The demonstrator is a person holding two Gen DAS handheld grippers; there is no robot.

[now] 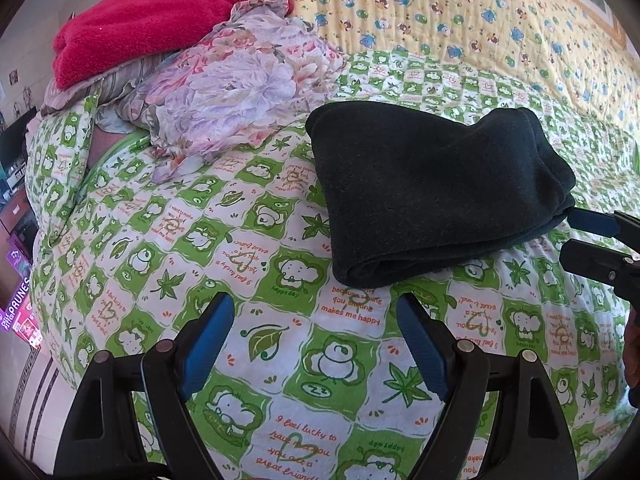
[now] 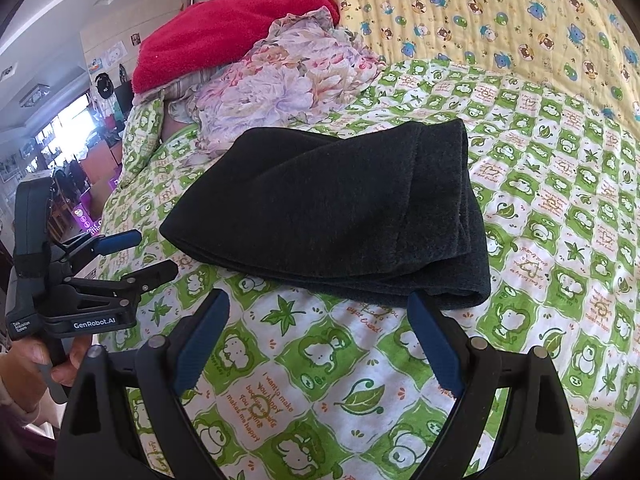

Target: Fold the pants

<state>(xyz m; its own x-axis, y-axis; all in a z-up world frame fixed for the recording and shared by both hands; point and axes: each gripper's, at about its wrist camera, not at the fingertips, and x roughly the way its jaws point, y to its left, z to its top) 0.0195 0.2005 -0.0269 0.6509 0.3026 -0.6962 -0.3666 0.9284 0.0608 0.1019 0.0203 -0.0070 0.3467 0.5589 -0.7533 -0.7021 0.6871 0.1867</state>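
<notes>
The dark pants [image 1: 432, 188] lie folded into a compact stack on the green-and-white quilt [image 1: 248, 240]. My left gripper [image 1: 316, 320] hovers open just in front of the stack's near folded edge, with nothing between its blue pads. At the right edge of this view my right gripper [image 1: 570, 234] is open beside the stack's right end. In the right wrist view the pants [image 2: 340, 208] fill the middle, and my right gripper [image 2: 318, 312] is open just short of their near edge. My left gripper [image 2: 156, 252] stands open at the left, held by a hand [image 2: 60, 364].
A floral cloth [image 1: 224, 96] and a red towel [image 1: 152, 12] are piled at the back left of the bed. A yellow bear-print quilt [image 1: 480, 12] covers the far side. The bed's left edge drops off to a room with furniture [image 2: 60, 152].
</notes>
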